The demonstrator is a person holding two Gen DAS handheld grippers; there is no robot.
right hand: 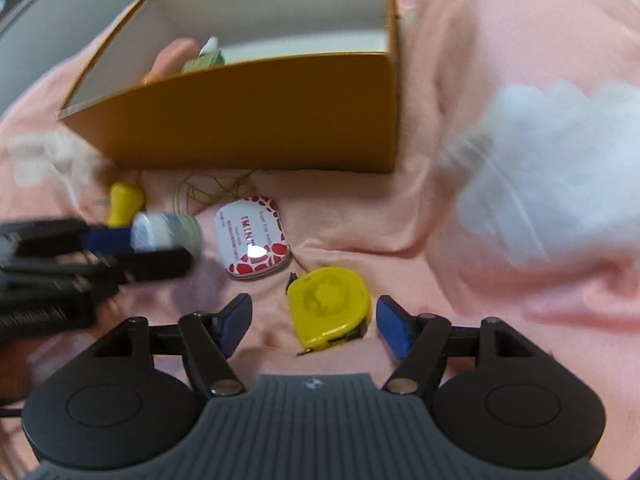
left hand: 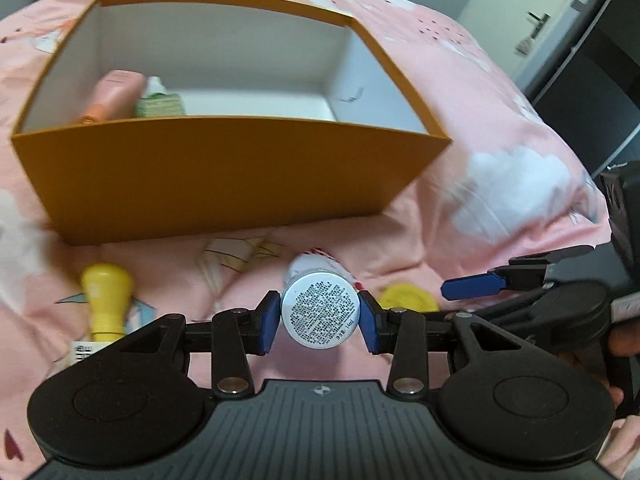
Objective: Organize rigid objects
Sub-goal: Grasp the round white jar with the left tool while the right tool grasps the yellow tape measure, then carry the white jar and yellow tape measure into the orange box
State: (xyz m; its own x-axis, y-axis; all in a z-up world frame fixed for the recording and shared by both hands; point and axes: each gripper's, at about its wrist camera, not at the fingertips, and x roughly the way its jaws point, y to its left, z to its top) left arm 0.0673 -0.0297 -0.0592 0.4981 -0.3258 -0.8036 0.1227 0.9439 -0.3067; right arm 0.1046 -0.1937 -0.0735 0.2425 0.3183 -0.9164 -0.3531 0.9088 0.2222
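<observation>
The left gripper [left hand: 319, 316] pinches a small round tin [left hand: 319, 309] above the pink bedspread [left hand: 500, 128]. The right gripper [right hand: 312, 322] is spread around a yellow tape measure [right hand: 328, 306], pads not touching it. A mint tin [right hand: 252, 238] lies beyond; behind stands the orange box [left hand: 224, 176].

Pink tube [left hand: 116, 94] and green-labelled bottle [left hand: 160, 102] half hidden behind orange box [left hand: 224, 176] front wall, left gripper [right hand: 120, 240] motion-blurred at right-wrist frame's left edge.
</observation>
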